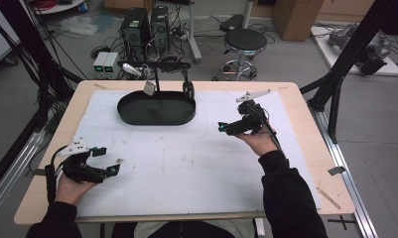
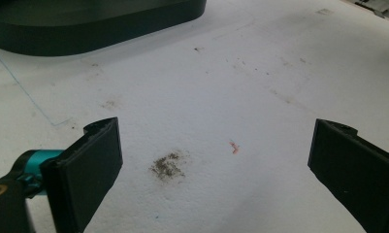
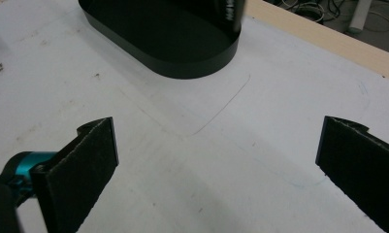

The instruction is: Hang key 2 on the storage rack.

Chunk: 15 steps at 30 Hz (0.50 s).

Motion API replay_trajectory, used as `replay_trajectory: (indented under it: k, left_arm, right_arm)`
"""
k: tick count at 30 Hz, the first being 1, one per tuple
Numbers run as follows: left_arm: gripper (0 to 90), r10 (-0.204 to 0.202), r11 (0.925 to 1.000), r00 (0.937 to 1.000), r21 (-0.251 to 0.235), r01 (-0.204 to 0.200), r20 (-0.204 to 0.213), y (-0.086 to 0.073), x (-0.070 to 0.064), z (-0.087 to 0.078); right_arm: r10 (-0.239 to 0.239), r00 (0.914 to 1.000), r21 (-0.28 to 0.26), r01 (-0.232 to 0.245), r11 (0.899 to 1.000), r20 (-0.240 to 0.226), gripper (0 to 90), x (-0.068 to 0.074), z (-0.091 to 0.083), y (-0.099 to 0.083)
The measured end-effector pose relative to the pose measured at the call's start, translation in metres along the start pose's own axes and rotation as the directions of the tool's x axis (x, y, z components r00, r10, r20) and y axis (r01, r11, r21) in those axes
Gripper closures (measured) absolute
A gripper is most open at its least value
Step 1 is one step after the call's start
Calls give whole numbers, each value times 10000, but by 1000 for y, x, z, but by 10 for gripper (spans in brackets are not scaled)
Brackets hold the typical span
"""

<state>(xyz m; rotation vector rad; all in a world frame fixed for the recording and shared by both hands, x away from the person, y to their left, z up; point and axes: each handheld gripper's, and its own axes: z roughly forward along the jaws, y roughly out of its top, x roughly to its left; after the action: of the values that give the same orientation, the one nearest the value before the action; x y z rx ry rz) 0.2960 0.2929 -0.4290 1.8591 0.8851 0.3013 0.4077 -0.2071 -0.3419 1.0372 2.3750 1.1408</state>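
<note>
**Both claws hanging open over the mat**

Left gripper is hovering spread at the near left of the stained white mat, right gripper spread farther right. Black oval tray is sitting far-centre; stool and computer towers are standing beyond.

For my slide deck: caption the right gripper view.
Right gripper, fingers wide open, hovers over the white mat facing the black oval tray.

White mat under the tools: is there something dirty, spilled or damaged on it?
Yes. A brownish smudge lies on the white mat between the left tool's open jaws, with a small red mark beside it. No tear is visible.
</note>
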Motion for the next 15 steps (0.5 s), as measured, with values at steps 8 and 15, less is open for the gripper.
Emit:
replay_trajectory:
  k: [8, 15]
  left_arm:
    - [58, 16, 10000, 10000, 68, -16, 26, 0, -1, 1]
    - [58, 2, 10000, 10000, 69, -2, 65, 0, 0, 1]
  right_arm:
    - [90, 9998, -93, -92, 9999, -167, 7, 1, -8, -25]
    - [67, 9997, -184, -71, 9998, -254, 7, 8, -11, -46]
